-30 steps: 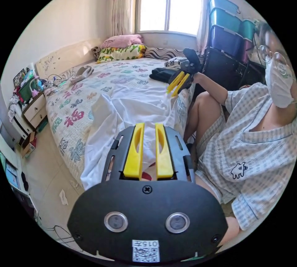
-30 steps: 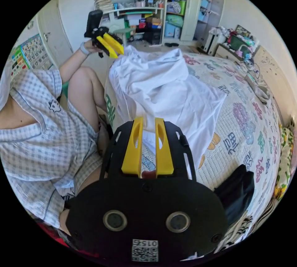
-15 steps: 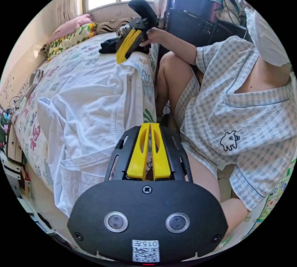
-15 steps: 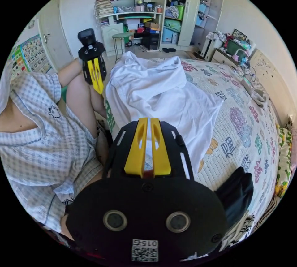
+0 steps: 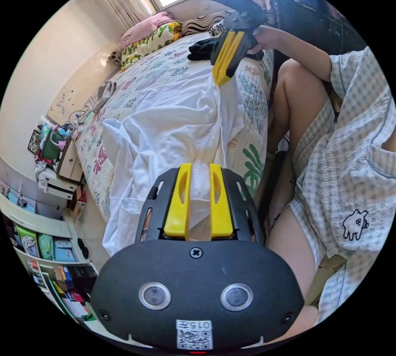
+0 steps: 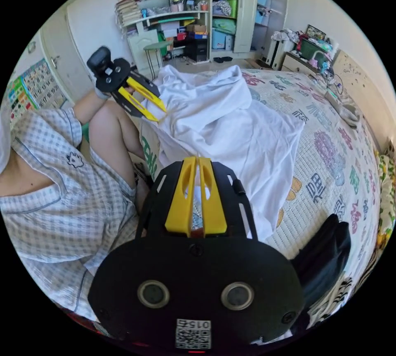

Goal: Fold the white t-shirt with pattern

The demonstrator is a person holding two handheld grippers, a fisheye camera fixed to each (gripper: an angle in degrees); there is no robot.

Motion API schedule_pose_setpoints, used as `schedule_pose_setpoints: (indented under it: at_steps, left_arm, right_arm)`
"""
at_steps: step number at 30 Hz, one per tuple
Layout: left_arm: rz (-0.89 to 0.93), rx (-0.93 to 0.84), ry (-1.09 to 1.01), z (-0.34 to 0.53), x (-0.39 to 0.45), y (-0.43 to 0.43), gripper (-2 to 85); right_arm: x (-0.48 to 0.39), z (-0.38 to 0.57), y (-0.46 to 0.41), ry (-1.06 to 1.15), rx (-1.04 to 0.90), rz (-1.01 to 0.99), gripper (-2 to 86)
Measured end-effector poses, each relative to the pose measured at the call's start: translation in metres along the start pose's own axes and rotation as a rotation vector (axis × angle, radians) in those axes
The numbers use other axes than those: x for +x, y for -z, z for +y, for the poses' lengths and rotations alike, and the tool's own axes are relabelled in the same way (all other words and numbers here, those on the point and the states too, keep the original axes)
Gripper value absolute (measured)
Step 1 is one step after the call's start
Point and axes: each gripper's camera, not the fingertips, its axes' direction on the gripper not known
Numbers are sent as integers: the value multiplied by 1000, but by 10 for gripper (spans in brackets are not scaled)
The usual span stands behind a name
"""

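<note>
A crumpled white t-shirt (image 5: 173, 125) of soft, creased cloth lies on the quilted, printed bedspread (image 6: 330, 158), draping over the bed's near edge. The left gripper (image 5: 199, 166) stands parted with a fold of shirt between its yellow jaws. The right gripper (image 6: 197, 162) is pinched together on the shirt's hem.

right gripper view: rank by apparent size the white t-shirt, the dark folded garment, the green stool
1. white t-shirt, largest by far.
2. dark folded garment, though it lies nearer the camera, which inflates it.
3. green stool, smallest, but farthest away.
</note>
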Motion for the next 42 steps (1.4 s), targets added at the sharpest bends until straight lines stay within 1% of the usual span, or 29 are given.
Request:
schedule_pose_setpoints:
  at_steps: [6,9,11,13,15,17,19,22,25,29,32,33,35,38,40,41,42]
  left_arm:
    - [-61,-74,-42,7,19,8,67]
    - [-150,-112,-48,7,30,7,62]
    - [-140,-109,-45,8,32,8,51]
    - [-194,-66,-27,10,34,14,36]
    - [-339,45,66,17,30,28,23]
    - [-372,134,146,24,23,38,19]
    - [-359,148,203,27,15,39,17]
    - [-404,128,241,33,11,32,20]
    - [-376,126,273,41,7,27,30]
    - [-314,110,305,60,5,28,59]
    - [-236,152,309,79,5,38,63]
    - [-188,136,306,85,5,37,63]
    - [-160,80,287,91,6,29,59]
    - [-169,42,252,96,11,16,35]
    - [-188,36,261,98,10,15,23]
    - [-220,57,276,98,9,20,18]
    - [-266,115,317,100,7,32,15]
  right_arm:
    - [-9,2,8,-25,73,74,-10]
    - [-14,0,12,-37,113,99,-10]
    - [-14,-1,15,-61,154,112,-10]
    - [-16,-1,18,-75,183,142,-9]
    - [-18,-3,18,-72,198,132,-7]
    - [-19,-5,16,-64,190,106,-3]
    - [-21,-7,10,-46,145,98,9]
    - [-27,-10,1,-11,76,60,60]
    - [-41,-13,-3,55,38,-9,93]
    - [-68,-20,-11,154,-67,63,113]
    - [-79,-23,-17,172,-129,191,83]
    - [-83,-23,-18,191,-152,230,69]
    - [-86,-23,-15,194,-158,268,39]
    - [-82,-28,2,133,-115,259,19]
    - [-76,-29,23,68,-23,272,12]
    - [-69,-30,44,7,62,274,8]
    - [-60,-30,69,-64,171,257,5]
